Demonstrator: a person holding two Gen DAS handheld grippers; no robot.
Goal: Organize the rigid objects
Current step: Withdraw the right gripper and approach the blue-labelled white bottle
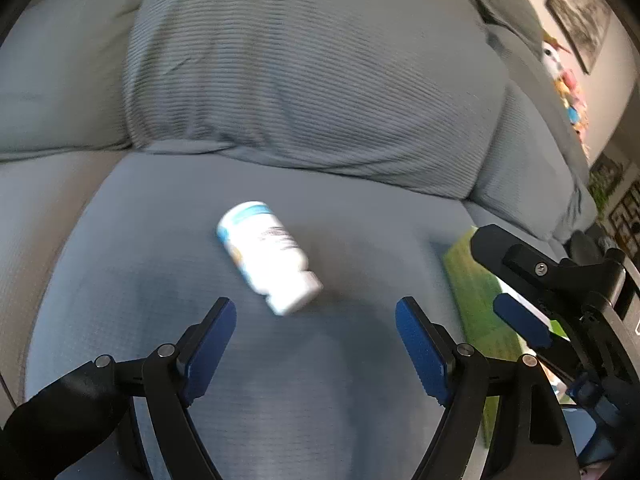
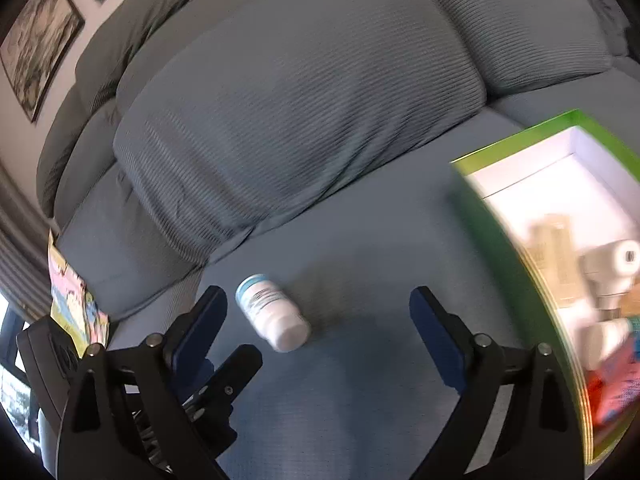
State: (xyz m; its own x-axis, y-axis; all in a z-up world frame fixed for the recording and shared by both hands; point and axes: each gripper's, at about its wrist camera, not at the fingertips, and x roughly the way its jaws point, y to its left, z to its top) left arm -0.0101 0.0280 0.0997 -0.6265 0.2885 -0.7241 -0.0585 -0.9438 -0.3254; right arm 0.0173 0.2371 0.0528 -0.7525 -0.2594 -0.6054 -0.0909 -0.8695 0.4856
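Both tongs spread wide, holding nothing: left tongs (image 1: 316,312) low centre of the left wrist view, right tongs (image 2: 318,306) low centre of the right wrist view. White pill bottle (image 1: 268,258) lying on its side on the grey sofa seat (image 1: 120,240), just beyond the left tongs' tips and between them, cap end toward the camera, base pointing to the upper left of frame. Same bottle (image 2: 272,312) in the right view, closer to the left-hand finger.

Probably light, rigid plastic, smooth and round: likely to roll on the soft cushion and to slip if pinched at the cap. Best taken across the labelled barrel, mid-length, pads square to its axis. Soft seat gives under pressure, so coming down gently advised.

Left view: only the outer green wall of the box (image 1: 476,300) at right edge, partly hidden behind the other tool; framed pictures upper right. Right view: open green box (image 2: 504,264) at right, white interior with several blurred items inside, identities unclear; colourful booklet (image 2: 70,300) at lower left. Large back cushion (image 1: 312,80) behind the bottle in both.
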